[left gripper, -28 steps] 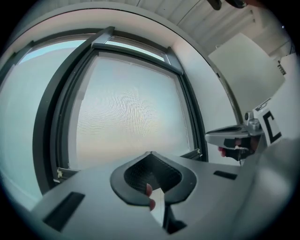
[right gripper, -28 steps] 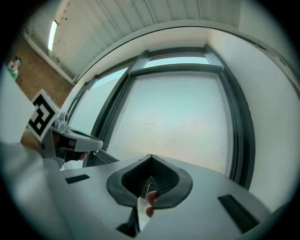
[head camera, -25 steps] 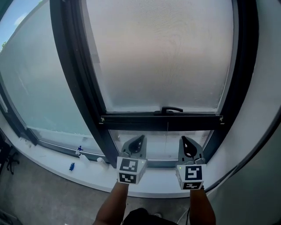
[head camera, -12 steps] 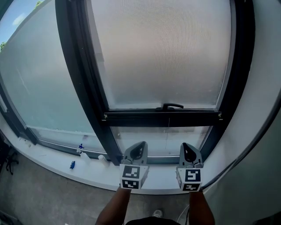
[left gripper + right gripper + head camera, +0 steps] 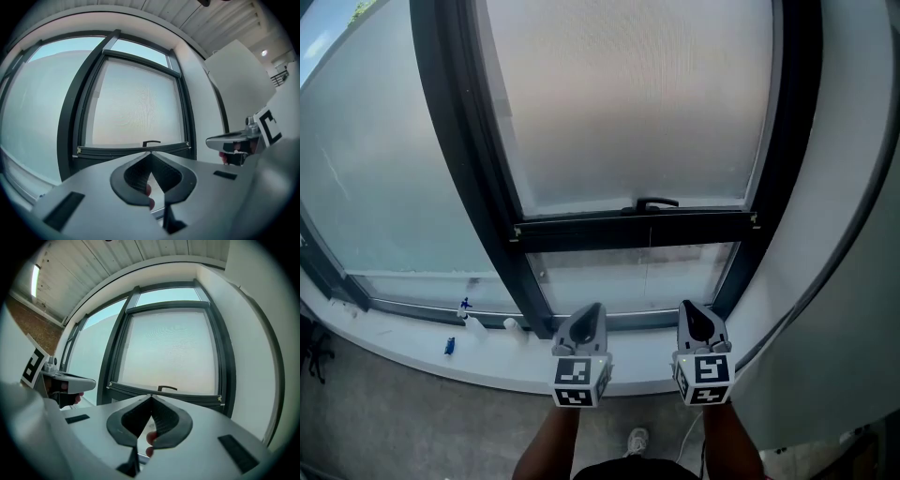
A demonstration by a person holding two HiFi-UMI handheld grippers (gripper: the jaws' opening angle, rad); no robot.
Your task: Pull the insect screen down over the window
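We hold the left gripper and the right gripper side by side, pointing level. Both have their jaws together with nothing between them. Our forearms reach in from below.

A small blue object is lying on the white sill, with a small white container sitting near it; overhead, a strip light is glowing on the slatted ceiling.

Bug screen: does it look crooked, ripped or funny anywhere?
No rips show in the mesh. Its bottom bar stops above the sill, leaving a strip of uncovered glass. The bar's slight slant may just be the wide lens.
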